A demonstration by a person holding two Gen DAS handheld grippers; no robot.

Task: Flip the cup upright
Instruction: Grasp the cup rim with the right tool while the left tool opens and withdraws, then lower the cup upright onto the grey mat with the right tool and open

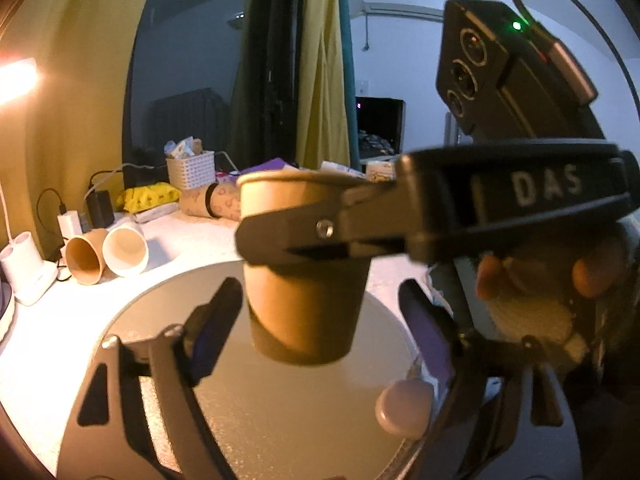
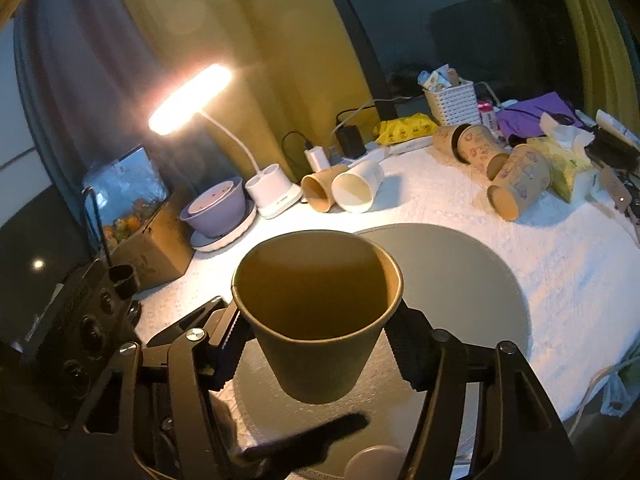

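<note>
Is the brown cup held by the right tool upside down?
No, the brown cup is upright in the right tool, its open mouth facing up.

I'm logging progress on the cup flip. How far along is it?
Done: the brown paper cup is mouth-up, gripped by the right gripper. In hand: it hangs above the grey round mat, not resting on it. Left: set it down and release. The left gripper stands open, apart.

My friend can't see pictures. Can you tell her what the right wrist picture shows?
The right gripper holds a brown paper cup upright, mouth up, just above a round grey mat. Behind it, more paper cups lie tipped over beside a glowing desk lamp.
</note>
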